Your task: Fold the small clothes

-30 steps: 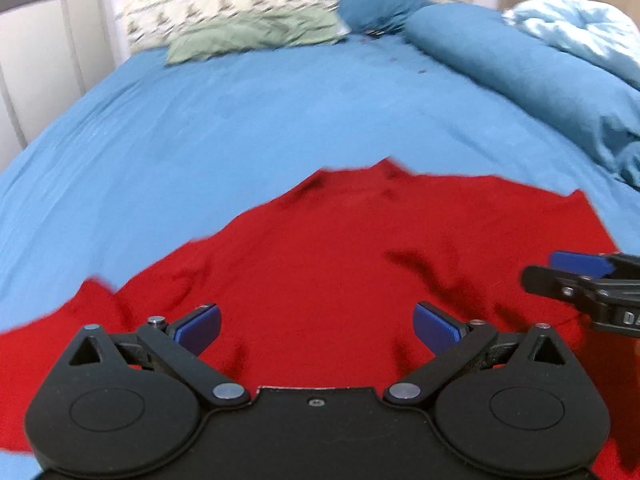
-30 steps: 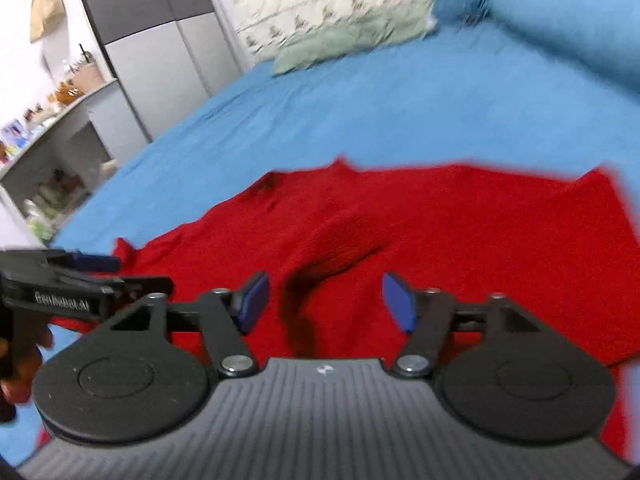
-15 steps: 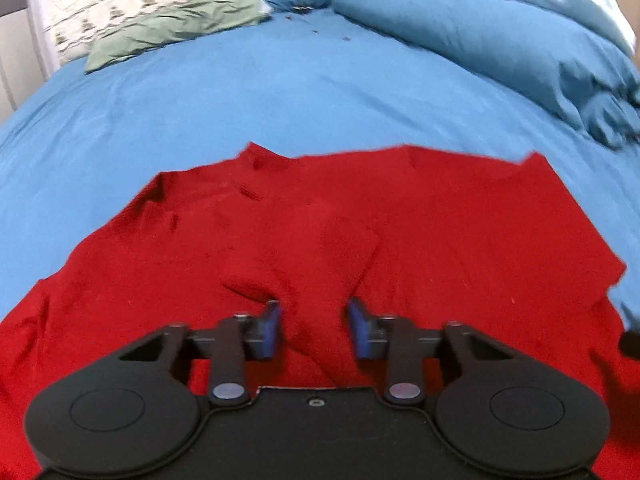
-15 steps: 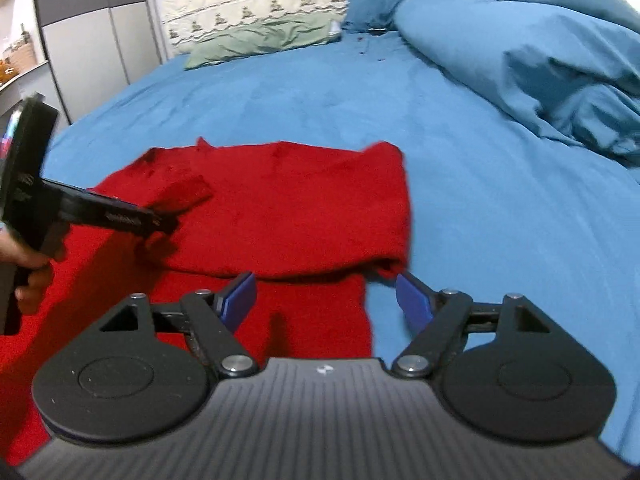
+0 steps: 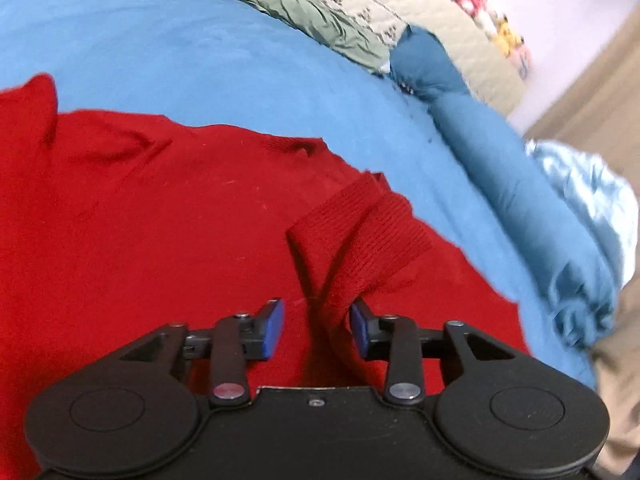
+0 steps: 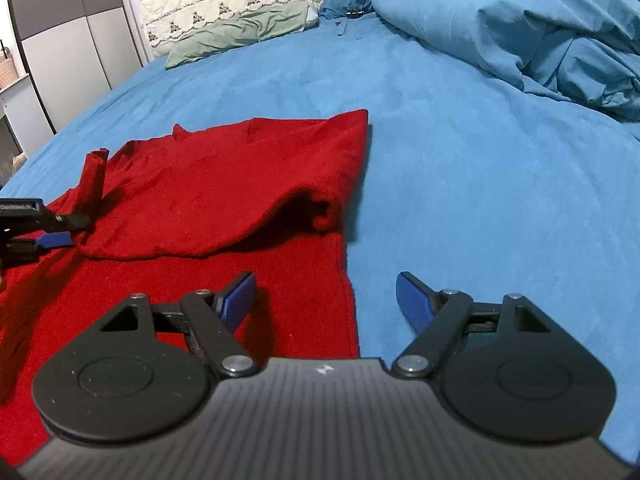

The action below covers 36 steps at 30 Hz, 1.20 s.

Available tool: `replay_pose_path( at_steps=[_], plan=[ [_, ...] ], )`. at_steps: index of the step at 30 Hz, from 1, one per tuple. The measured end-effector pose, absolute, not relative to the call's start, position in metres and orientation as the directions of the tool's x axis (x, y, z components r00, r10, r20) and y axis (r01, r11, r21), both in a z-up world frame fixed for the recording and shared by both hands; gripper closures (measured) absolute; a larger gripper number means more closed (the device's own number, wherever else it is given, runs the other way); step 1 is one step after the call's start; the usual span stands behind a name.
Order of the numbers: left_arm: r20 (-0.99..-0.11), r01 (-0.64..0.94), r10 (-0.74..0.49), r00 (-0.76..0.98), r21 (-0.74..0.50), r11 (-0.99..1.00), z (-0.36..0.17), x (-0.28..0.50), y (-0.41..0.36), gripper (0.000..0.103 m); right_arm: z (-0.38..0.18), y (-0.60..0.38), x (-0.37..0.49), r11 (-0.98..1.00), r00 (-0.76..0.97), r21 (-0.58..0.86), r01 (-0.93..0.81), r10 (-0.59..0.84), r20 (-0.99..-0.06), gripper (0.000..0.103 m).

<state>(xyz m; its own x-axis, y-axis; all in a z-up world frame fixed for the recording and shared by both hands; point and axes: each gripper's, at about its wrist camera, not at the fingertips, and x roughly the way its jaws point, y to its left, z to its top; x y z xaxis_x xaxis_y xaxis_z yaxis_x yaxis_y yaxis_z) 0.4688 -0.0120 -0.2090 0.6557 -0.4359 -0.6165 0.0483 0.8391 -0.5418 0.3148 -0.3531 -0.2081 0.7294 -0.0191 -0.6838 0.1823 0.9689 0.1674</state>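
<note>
Across the left wrist view, I am seeing the red garment (image 5: 168,216) lying spread over the blue bed (image 5: 200,52), with its ribbed cuff (image 5: 360,232) and sleeve rising in a ridge toward the left hand-held gripper (image 5: 316,330). The jaws are opening at a moderate gap; the sleeve fabric is running between them and brushing the right-side pad (image 5: 360,332), while the other pad is standing clear, so I am judging the cloth released rather than clamped. A green pillow (image 5: 320,28) and a rumpled duvet (image 5: 560,216) are lying well apart at the far side.

Across the right wrist view, I am looking at the same garment (image 6: 224,184) with one portion doubled loosely over the rest, its folded edge puffing up and casting a dark hollow. The right hand-held gripper (image 6: 324,294) is standing wide with nothing between its pads, straddling the garment's side edge, one pad over red cloth and one over the sheet. The left hand-held gripper (image 6: 60,228) is showing at the picture's left edge, with the sleeve standing upright beside it.

Risks, as I am judging them: the upright sleeve is likely to flop sideways unplaced as the jaws are parting; fabric catching on a pad could drag the fold askew; the loose, bulging fold could slide open if the edge is tugged.
</note>
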Motion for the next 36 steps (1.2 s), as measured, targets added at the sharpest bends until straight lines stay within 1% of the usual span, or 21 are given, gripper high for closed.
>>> replay_pose_path(
  at_steps=[1,4,5,8,9,12,14,15,16,17,18,19,22,24,25,27,28,29,30,32,36],
  plan=[
    [-0.625,0.066,-0.423,0.656,-0.511,0.857,-0.205,0.473,-0.018,0.058,-0.208,-0.353,0.316,0.969,0.729,0.166,0.182,-0.02,-0.685,0.01],
    [-0.635,0.142,-0.357,0.685,-0.365,0.92,-0.191,0.482,-0.04,0.057,-0.208,-0.353,0.318,0.97,0.727,0.162,0.18,-0.02,-0.687,0.01],
    [-0.629,0.155,-0.345,0.697,-0.337,0.929,-0.188,0.485,-0.045,0.057,-0.207,-0.353,0.319,0.97,0.727,0.162,0.18,-0.021,-0.687,0.01],
    [-0.651,0.19,-0.295,0.699,-0.228,0.955,-0.189,0.498,-0.061,0.058,-0.207,-0.353,0.32,0.97,0.728,0.164,0.178,-0.017,-0.685,0.01],
    [-0.653,0.219,-0.27,0.708,-0.161,0.962,-0.189,0.5,-0.069,0.058,-0.207,-0.354,0.321,0.97,0.727,0.164,0.178,-0.017,-0.686,0.01],
    [-0.629,0.308,-0.226,0.744,0.023,0.951,-0.185,0.497,-0.091,0.057,-0.208,-0.353,0.322,0.971,0.726,0.164,0.175,-0.015,-0.687,0.01],
    [-0.631,0.368,-0.223,0.743,0.106,0.924,-0.186,0.496,-0.106,0.058,-0.207,-0.352,0.323,0.971,0.729,0.164,0.174,-0.015,-0.685,0.009],
    [-0.634,0.388,-0.221,0.741,0.136,0.911,-0.194,0.498,-0.111,0.058,-0.207,-0.351,0.324,0.971,0.729,0.166,0.173,-0.013,-0.684,0.009],
    [-0.641,0.405,-0.22,0.735,0.154,0.901,-0.196,0.501,-0.117,0.058,-0.207,-0.351,0.324,0.97,0.729,0.168,0.174,-0.012,-0.684,0.009],
    [-0.657,0.411,-0.211,0.724,0.166,0.896,-0.199,0.505,-0.12,0.063,-0.207,-0.35,0.325,0.97,0.728,0.172,0.173,-0.008,-0.685,0.009],
    [-0.682,0.407,-0.191,0.706,0.171,0.897,-0.203,0.511,-0.123,0.075,-0.207,-0.35,0.325,0.969,0.728,0.176,0.174,-0.006,-0.685,0.009],
    [-0.696,0.395,-0.176,0.696,0.167,0.903,-0.205,0.515,-0.121,0.094,-0.207,-0.35,0.326,0.968,0.729,0.18,0.173,-0.003,-0.685,0.009],
    [-0.673,0.293,-0.151,0.725,0.102,0.951,-0.197,0.511,-0.096,0.095,-0.205,-0.348,0.325,0.97,0.733,0.182,0.164,0.004,-0.68,0.009],
    [-0.644,0.188,-0.15,0.75,-0.01,0.982,-0.19,0.499,-0.068,0.095,-0.202,-0.347,0.325,0.973,0.739,0.173,0.155,0.002,-0.673,0.009],
    [-0.632,0.135,-0.166,0.757,-0.098,0.986,-0.19,0.491,-0.049,0.09,-0.201,-0.347,0.324,0.974,0.742,0.168,0.149,0.002,-0.67,0.009],
    [-0.622,0.065,-0.205,0.756,-0.241,0.968,-0.196,0.477,-0.02,0.069,-0.201,-0.347,0.323,0.977,0.745,0.157,0.143,-0.002,-0.667,0.008],
    [-0.617,0.043,-0.23,0.752,-0.303,0.952,-0.203,0.471,-0.007,0.042,-0.202,-0.347,0.324,0.978,0.744,0.154,0.143,-0.003,-0.668,0.008],
    [-0.614,0.038,-0.257,0.747,-0.347,0.937,-0.209,0.468,0.001,0.022,-0.203,-0.347,0.324,0.977,0.742,0.154,0.144,-0.004,-0.671,0.008],
    [-0.614,0.032,-0.283,0.737,-0.386,0.922,-0.216,0.466,0.008,0.02,-0.205,-0.348,0.324,0.976,0.738,0.156,0.149,-0.005,-0.675,0.008],
    [-0.602,0.034,-0.322,0.73,-0.439,0.898,-0.223,0.464,0.015,0.02,-0.206,-0.349,0.325,0.974,0.732,0.165,0.156,-0.002,-0.681,0.008],
    [-0.601,0.045,-0.324,0.731,-0.431,0.901,-0.221,0.468,0.009,0.022,-0.209,-0.349,0.326,0.977,0.721,0.145,0.157,-0.013,-0.692,0.007]
  ],
)
